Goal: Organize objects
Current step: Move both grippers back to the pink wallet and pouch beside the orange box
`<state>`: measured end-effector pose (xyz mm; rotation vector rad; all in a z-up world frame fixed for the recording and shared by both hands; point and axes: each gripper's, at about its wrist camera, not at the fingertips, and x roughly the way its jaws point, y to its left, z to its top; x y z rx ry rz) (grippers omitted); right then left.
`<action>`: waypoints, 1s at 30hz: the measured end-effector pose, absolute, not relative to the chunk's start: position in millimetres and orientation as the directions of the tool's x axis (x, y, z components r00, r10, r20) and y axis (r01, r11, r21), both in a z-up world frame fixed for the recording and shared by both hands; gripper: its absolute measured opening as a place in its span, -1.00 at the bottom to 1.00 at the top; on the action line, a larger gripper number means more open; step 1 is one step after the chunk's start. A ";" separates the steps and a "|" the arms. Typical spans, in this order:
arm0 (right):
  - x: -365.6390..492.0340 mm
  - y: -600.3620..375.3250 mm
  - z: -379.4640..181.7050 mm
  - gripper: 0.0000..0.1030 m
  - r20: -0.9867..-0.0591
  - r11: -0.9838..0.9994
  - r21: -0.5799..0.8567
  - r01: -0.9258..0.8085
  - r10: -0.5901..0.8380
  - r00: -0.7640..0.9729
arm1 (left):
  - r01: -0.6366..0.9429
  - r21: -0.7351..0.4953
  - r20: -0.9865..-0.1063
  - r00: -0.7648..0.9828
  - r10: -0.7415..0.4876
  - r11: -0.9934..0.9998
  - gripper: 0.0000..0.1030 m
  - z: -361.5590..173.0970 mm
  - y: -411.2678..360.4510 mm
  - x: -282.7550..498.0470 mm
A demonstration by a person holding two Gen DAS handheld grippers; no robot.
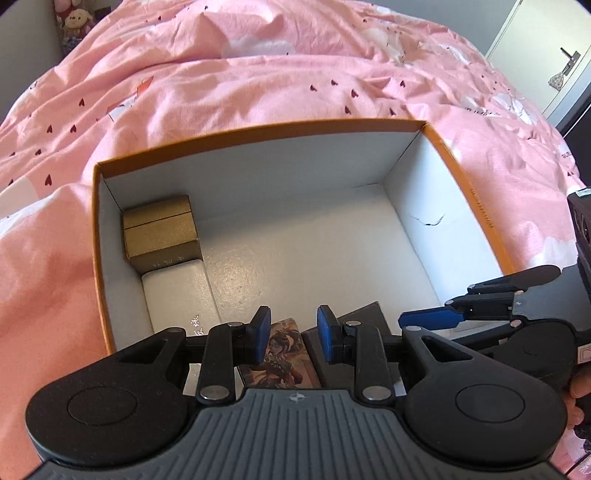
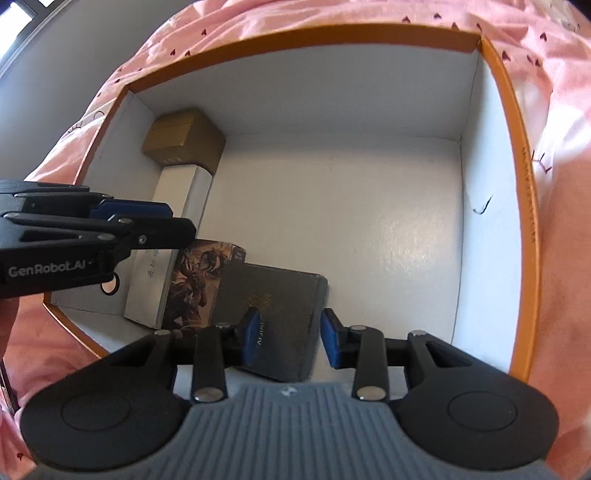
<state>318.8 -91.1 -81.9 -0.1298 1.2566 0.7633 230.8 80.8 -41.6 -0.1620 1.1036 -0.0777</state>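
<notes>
An orange-rimmed cardboard box (image 1: 258,134) with a white inside sits on a pink bed cover; it also shows in the right wrist view (image 2: 517,184). Inside along its left wall lie a gold box (image 1: 160,230) (image 2: 184,138), a white box (image 1: 177,295) (image 2: 181,195), an illustrated card box (image 1: 282,350) (image 2: 195,284) and a dark flat box (image 1: 364,317) (image 2: 277,317). My left gripper (image 1: 293,334) is open above the illustrated box. My right gripper (image 2: 288,339) is open above the dark box, touching nothing.
The pink bed cover (image 1: 258,66) surrounds the box. A plush toy (image 1: 75,22) sits at the far left. A white door (image 1: 554,55) stands at the far right. The box floor (image 2: 351,229) is white.
</notes>
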 end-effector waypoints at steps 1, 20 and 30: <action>313.5 -93.4 -74.2 -0.21 -0.878 0.744 0.304 -0.595 0.462 0.129 | -0.015 -0.175 -0.871 0.469 -0.148 0.984 -0.39 -34.4 79.6 223.2; 172.5 -136.4 -16.5 0.31 -0.732 0.648 0.140 -0.749 0.577 0.362 | -0.065 -0.189 -0.866 0.481 -0.135 0.980 -0.39 -43.5 51.1 93.2; 136.2 -139.5 -53.6 0.37 -0.839 0.614 0.193 -0.766 0.507 0.196 | 0.012 -0.226 -0.938 0.268 -0.221 0.974 0.04 -73.7 47.2 64.9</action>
